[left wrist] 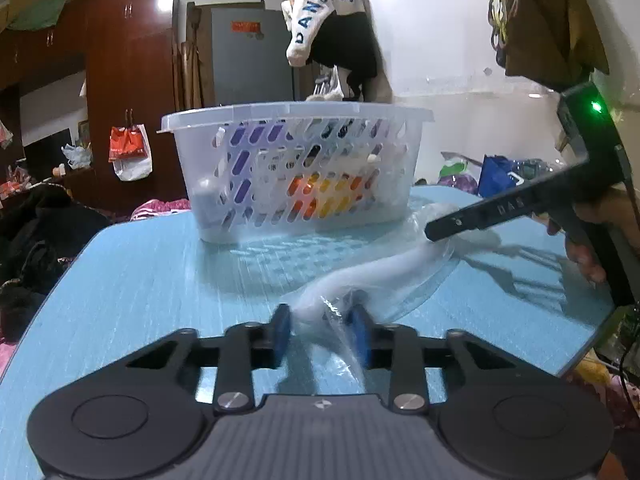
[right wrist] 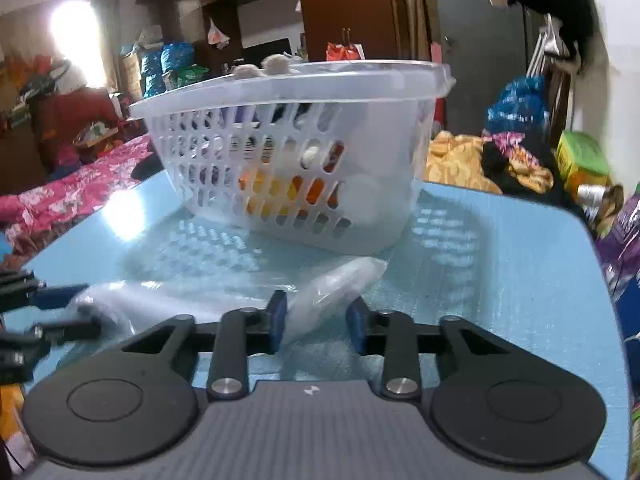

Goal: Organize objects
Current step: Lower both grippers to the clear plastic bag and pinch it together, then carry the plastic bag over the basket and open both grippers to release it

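Both ends of the clear plastic bag are pinched: the left hand-held gripper is clamped on one end, the right hand-held gripper on the other. The bag lies across the blue worktop, just before the basket.

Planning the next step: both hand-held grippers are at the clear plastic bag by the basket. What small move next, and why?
Probably lift both ends together, just off the blue table. The left hand-held gripper and right hand-held gripper each pinch an end of the clear plastic bag, which still lies on the table in front of the white slotted basket.
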Demonstrator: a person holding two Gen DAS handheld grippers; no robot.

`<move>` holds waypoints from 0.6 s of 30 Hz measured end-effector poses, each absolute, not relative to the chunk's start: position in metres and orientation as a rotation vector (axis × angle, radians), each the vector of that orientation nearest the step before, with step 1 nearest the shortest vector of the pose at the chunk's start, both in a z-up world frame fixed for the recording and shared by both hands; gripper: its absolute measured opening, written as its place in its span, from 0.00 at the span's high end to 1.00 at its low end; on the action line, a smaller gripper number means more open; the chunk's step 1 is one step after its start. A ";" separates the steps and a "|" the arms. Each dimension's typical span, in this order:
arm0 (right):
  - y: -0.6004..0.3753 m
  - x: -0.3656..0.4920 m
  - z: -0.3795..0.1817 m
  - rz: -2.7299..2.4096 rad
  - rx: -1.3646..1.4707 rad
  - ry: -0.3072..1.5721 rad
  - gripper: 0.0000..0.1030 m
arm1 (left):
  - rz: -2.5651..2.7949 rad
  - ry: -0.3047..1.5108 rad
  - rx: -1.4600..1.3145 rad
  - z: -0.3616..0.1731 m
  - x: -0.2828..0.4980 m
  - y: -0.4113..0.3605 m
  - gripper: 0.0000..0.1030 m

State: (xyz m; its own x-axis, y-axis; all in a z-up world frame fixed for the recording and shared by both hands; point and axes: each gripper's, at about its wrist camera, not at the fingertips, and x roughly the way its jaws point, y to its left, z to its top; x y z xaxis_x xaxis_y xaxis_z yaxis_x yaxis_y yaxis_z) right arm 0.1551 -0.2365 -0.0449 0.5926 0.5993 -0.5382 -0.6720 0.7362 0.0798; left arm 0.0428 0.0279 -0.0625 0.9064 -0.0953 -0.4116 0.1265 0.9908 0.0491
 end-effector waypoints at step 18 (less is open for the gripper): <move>-0.249 0.109 -0.012 0.760 -0.109 0.382 0.85 | -0.160 0.245 0.074 -0.041 0.023 0.034 0.80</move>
State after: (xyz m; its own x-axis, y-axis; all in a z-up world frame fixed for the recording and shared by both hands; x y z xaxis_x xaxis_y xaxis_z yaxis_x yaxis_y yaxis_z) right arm 0.1088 -0.2494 -0.0121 0.6595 0.6510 -0.3759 -0.6901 0.7226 0.0405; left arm 0.0228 0.0337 -0.0406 0.9575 -0.1486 -0.2474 0.1666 0.9846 0.0532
